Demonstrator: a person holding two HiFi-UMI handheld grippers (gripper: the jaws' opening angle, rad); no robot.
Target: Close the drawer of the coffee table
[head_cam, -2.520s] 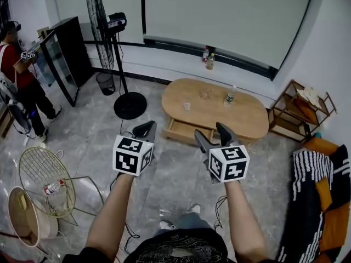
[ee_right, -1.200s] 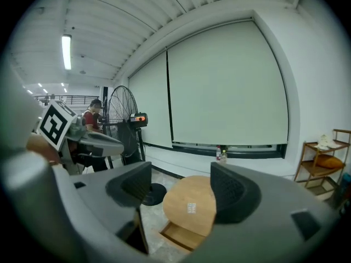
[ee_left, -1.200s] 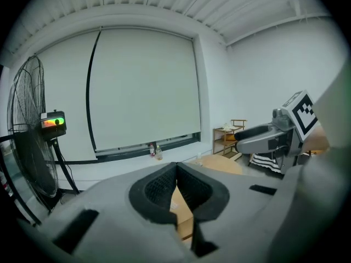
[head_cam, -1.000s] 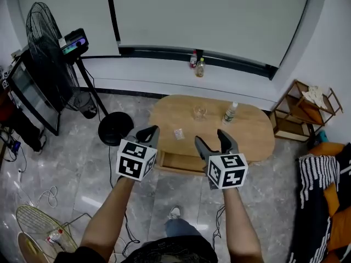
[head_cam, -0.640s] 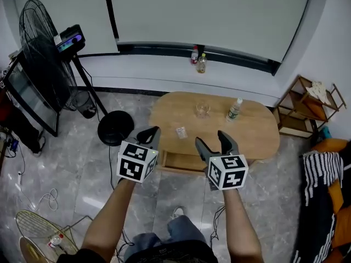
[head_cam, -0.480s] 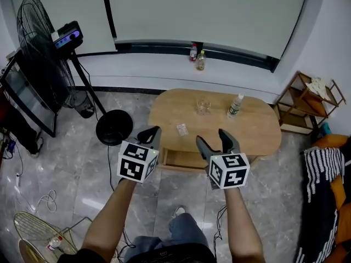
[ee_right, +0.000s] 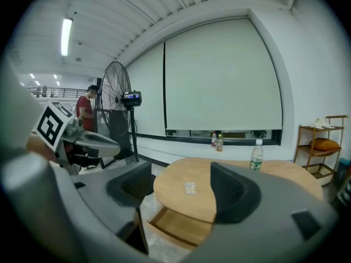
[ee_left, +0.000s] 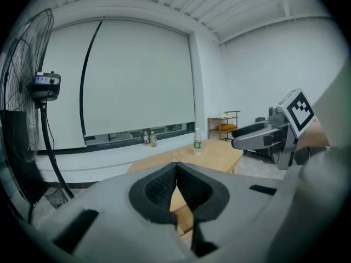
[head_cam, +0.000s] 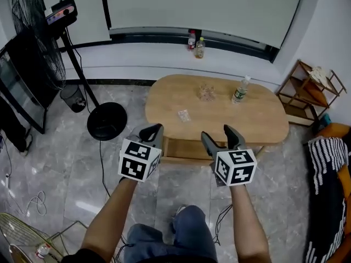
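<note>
The oval wooden coffee table (head_cam: 258, 122) stands in front of me, and its drawer (head_cam: 184, 150) is pulled out from under the near edge. Both grippers hover side by side just before the drawer front, touching nothing. My left gripper (head_cam: 152, 129) is level with the drawer's left end, and in the left gripper view (ee_left: 176, 166) its pad tips meet, so it is shut and empty. My right gripper (head_cam: 217, 135) is over the drawer's right part with its jaws open. In the right gripper view (ee_right: 181, 188) the table top and the drawer (ee_right: 184, 227) show between the jaws.
A glass (head_cam: 205, 92), a water bottle (head_cam: 239, 90) and a small packet (head_cam: 184, 114) lie on the table. A standing fan's base (head_cam: 107, 121) and a bin (head_cam: 72, 98) are to the left, a wooden shelf (head_cam: 309, 93) to the right. A person (ee_right: 85, 112) stands far off.
Both grippers have sunk together toward the drawer front, and the table has come nearer in the head view. The jaws look unchanged.
</note>
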